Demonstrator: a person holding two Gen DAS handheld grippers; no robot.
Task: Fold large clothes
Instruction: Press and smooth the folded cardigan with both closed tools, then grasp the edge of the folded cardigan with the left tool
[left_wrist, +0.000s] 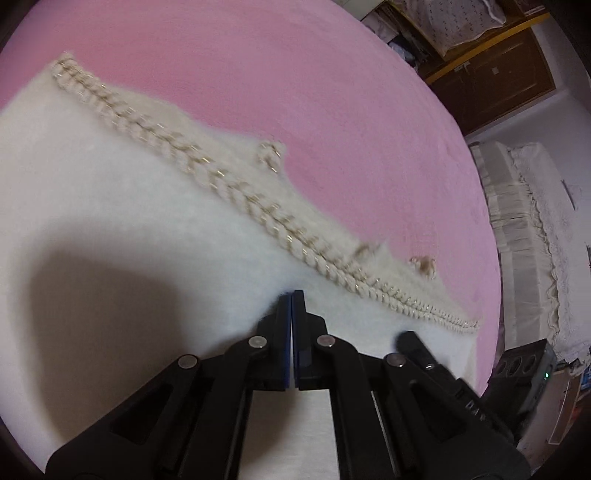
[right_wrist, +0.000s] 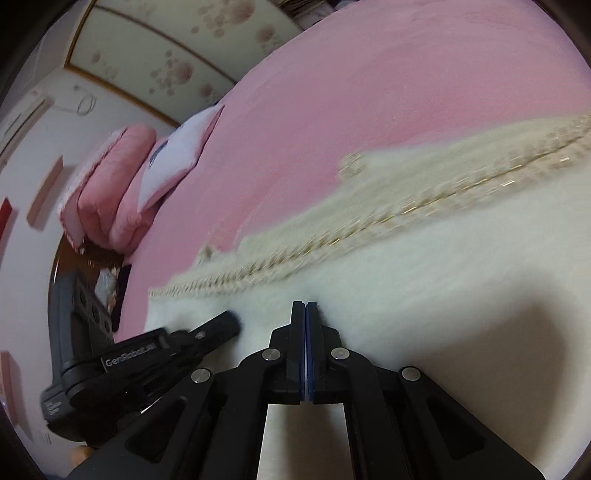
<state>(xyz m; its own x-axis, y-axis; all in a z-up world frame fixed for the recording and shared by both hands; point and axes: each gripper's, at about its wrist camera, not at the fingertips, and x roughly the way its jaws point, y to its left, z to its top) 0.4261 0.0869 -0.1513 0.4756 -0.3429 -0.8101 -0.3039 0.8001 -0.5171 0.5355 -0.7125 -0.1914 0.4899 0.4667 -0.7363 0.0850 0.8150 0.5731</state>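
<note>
White fluffy garment (left_wrist: 122, 206) spread on the pink bed (left_wrist: 295, 74).
Both claws, left (left_wrist: 291, 295) and right (right_wrist: 306, 305), are held together, empty, low over its near edge, seemingly to press it flat.

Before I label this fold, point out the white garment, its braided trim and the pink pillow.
white garment (left_wrist: 147, 192): left wrist view, on its fuzzy body.
braided trim (left_wrist: 207, 166): left wrist view, mid-length of the braid.
pink pillow (right_wrist: 110, 192): right wrist view, on its side face.
</note>
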